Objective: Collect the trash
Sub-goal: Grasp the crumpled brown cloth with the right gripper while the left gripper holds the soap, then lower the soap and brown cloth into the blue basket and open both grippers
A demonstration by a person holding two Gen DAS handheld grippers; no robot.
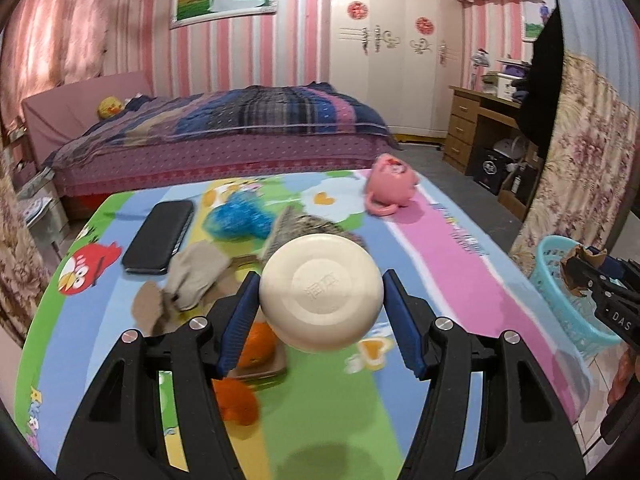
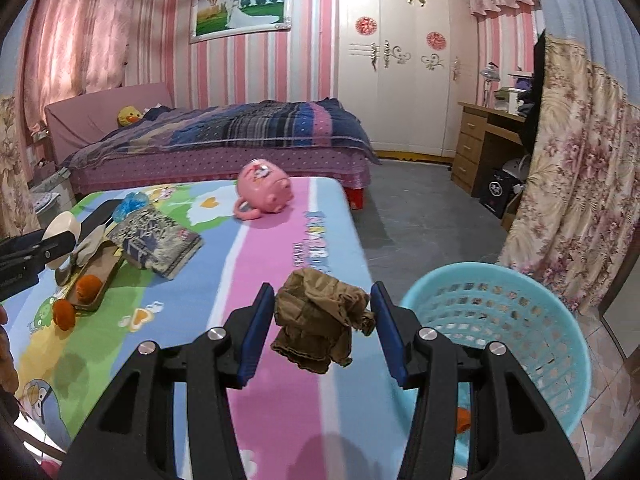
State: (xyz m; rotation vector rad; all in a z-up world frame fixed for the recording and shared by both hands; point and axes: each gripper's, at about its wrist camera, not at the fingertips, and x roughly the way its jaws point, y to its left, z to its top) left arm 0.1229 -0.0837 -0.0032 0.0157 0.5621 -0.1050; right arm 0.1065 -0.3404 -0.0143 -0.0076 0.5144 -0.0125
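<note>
My left gripper (image 1: 320,276) is shut on a round cream soap bar (image 1: 320,300), held above the cartoon-print table (image 1: 460,280). My right gripper (image 2: 322,286) is shut on a crumpled brown wrapper (image 2: 316,328), which hangs over the table's right edge beside the turquoise basket (image 2: 500,320). An orange scrap (image 2: 464,418) lies in the basket. On the table lie orange peels (image 2: 86,286) on a small tray, a beige crumpled rag (image 1: 196,276) and a blue fluffy tuft (image 1: 240,216). The left wrist view shows the right gripper (image 1: 588,276) with the wrapper over the basket (image 1: 560,280).
A black phone (image 1: 160,236), a patterned book (image 2: 160,240) and a tipped pink mug (image 2: 264,192) also sit on the table. Behind stand a bed (image 2: 224,140), a white wardrobe (image 2: 400,80) and a desk (image 2: 480,144). A floral curtain (image 2: 568,180) hangs right of the basket.
</note>
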